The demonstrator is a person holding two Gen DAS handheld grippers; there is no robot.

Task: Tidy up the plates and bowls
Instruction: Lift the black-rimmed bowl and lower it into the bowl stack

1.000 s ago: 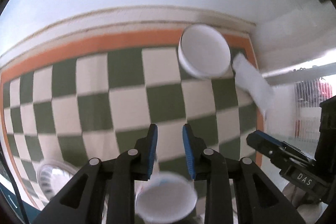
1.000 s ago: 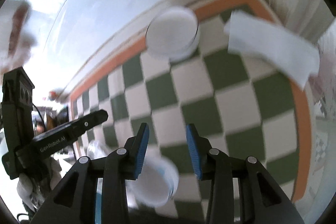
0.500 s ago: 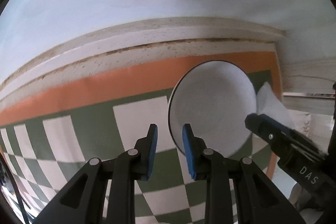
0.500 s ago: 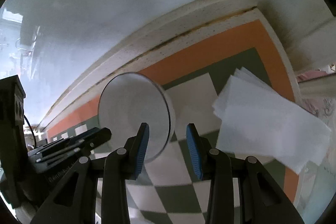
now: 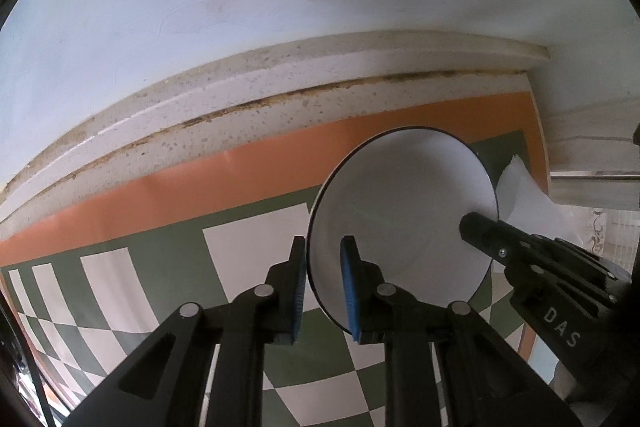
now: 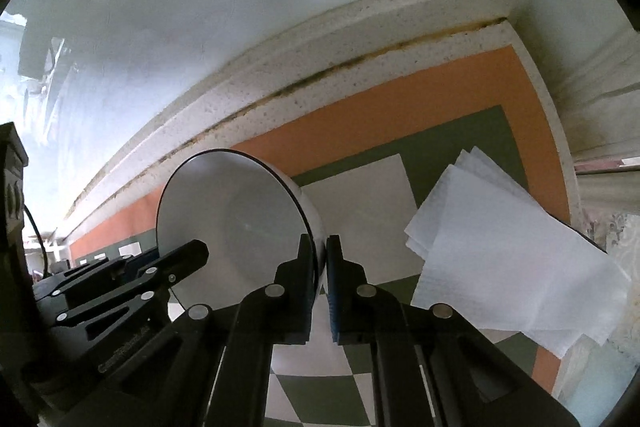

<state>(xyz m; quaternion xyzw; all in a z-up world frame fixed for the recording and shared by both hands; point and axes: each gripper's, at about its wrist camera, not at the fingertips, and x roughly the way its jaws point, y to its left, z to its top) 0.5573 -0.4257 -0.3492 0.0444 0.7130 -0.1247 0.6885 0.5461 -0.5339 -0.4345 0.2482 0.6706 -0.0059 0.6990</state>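
A white bowl with a thin dark rim (image 5: 404,211) stands on the checkered cloth near the back wall; it also shows in the right wrist view (image 6: 232,215). My left gripper (image 5: 323,283) straddles the bowl's left rim, one pad outside and one inside, with a gap still showing between pads and rim. My right gripper (image 6: 320,279) is closed on the bowl's right rim, pads pressed to the wall from both sides. Each gripper shows in the other's view, the right one (image 5: 532,267) and the left one (image 6: 132,271).
A stack of white paper napkins (image 6: 508,251) lies right of the bowl, also seen behind it in the left wrist view (image 5: 532,203). The green-and-white checkered cloth with an orange border (image 5: 248,171) ends at a speckled ledge and white wall (image 5: 280,7).
Both grippers moved forward to the bowl from over the table. The left now straddles its left rim; the right jaws closed onto its right rim.
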